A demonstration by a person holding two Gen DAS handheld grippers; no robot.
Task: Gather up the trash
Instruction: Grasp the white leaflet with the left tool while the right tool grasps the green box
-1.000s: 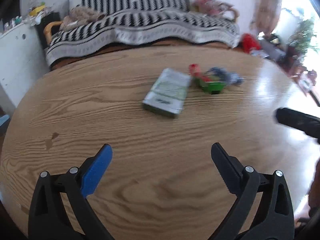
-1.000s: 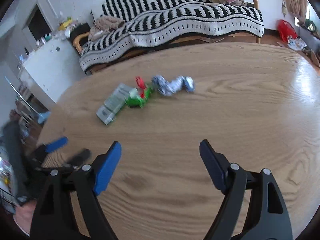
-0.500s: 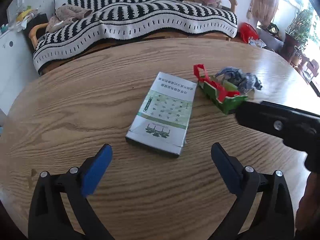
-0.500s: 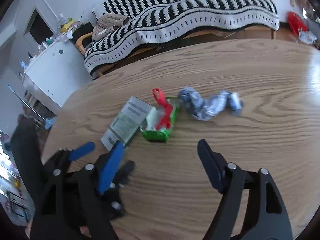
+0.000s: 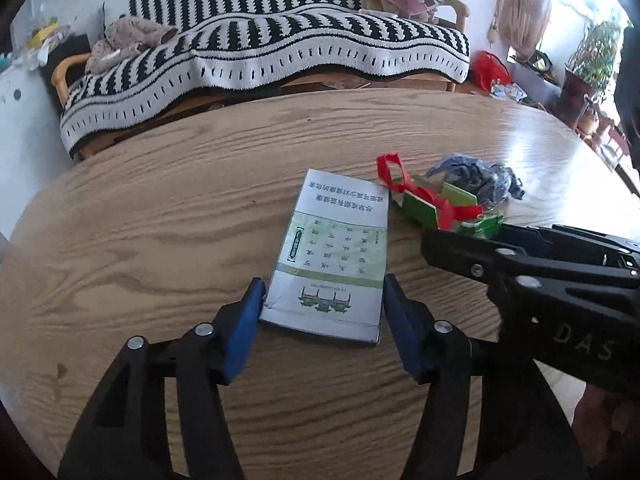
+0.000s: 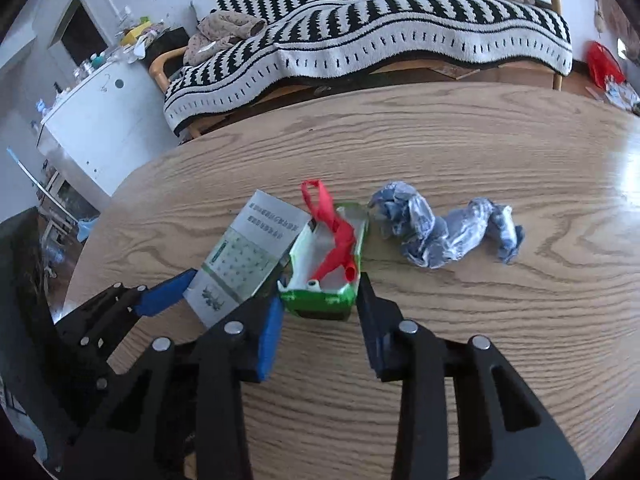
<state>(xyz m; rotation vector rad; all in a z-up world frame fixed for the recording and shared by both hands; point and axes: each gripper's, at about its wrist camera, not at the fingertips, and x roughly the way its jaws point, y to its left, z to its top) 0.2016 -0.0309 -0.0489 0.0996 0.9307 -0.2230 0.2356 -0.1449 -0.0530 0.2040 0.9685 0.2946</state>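
Observation:
A flat white and green printed carton lies on the round wooden table. My left gripper has its blue pads closed against the carton's two near sides. A green box with red ribbon lies to its right, and my right gripper has its fingers pressed on both sides of the box's near end. A crumpled blue-white wrapper lies further right, untouched. The carton also shows in the right wrist view, the box in the left wrist view.
A sofa with a black and white striped blanket stands behind the table. A white cabinet stands at the left. A red bag and plants sit on the floor at the right.
Both grippers moved forward and down onto the trash. The left one closed on the carton, the right one closed on the green box.

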